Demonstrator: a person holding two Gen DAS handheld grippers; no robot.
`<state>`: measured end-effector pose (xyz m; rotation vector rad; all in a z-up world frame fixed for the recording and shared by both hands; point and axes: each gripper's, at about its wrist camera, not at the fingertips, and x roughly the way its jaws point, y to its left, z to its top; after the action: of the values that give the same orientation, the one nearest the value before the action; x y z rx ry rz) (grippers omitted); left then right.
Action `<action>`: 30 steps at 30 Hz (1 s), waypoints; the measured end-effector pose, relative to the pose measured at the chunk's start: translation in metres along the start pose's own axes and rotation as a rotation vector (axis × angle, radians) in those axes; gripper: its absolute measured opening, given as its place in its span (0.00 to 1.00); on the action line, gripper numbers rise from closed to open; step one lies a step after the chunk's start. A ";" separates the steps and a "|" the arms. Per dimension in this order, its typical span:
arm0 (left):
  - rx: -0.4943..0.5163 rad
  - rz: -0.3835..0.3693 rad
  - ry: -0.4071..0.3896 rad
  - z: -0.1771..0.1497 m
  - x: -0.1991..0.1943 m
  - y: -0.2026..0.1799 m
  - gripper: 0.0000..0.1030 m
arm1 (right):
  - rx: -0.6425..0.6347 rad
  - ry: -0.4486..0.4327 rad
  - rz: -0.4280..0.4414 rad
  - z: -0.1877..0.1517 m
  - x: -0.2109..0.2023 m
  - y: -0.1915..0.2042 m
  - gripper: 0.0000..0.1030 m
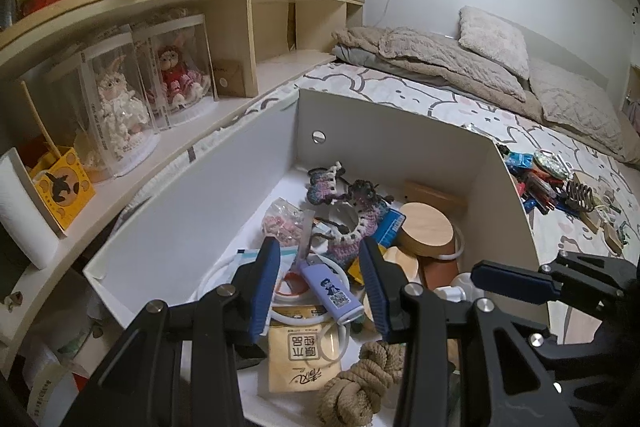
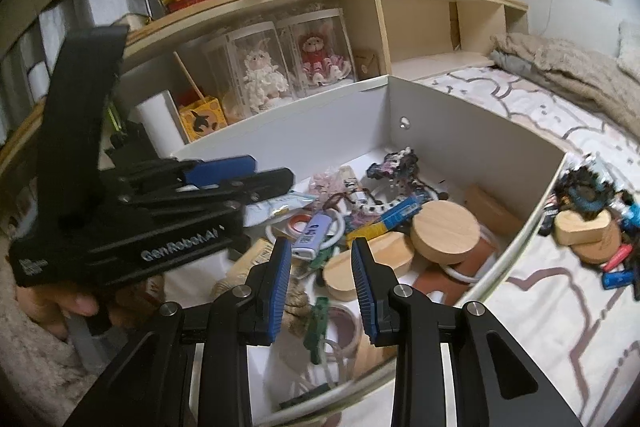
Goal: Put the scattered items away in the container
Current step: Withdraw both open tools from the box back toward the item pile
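- Two grippers over box (image 1: pixel 192 195): left gripper (image 1: pixel 320 287) part open, empty; right gripper (image 2: pixel 322 283) at its narrowest, nothing held.
- Remaining bits (image 2: pixel 592 227) lie at 3 o'clock on bed; swing right there, open wide first.

**Colours in my box and on the bed**

My white cardboard container (image 1: pixel 192 227) holds a lilac lighter (image 1: pixel 332 293), pale round wooden lids (image 1: pixel 426 227) and a purple-and-white crocheted piece (image 1: pixel 352 207). My grippers' pads (image 1: pixel 266 283) are blue on black frames. The white bedsheet (image 1: pixel 440 103) carries grey outline shapes.
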<state>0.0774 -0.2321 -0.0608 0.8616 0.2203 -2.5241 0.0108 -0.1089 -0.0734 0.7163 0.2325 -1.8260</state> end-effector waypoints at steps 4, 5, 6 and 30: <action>0.001 0.000 -0.010 0.002 -0.006 -0.001 0.39 | 0.011 -0.010 -0.039 0.002 -0.008 -0.005 0.30; 0.002 -0.001 -0.012 0.002 -0.007 -0.002 0.39 | 0.016 -0.018 -0.048 0.003 -0.011 -0.006 0.30; 0.004 -0.003 -0.013 0.002 -0.008 -0.003 0.39 | 0.019 -0.026 -0.054 0.004 -0.015 -0.008 0.30; -0.007 -0.004 -0.066 -0.001 -0.032 -0.011 0.94 | 0.082 -0.159 -0.192 0.013 -0.064 -0.027 1.00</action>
<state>0.0951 -0.2106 -0.0420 0.7749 0.2090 -2.5492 -0.0046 -0.0548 -0.0315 0.6178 0.1255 -2.0747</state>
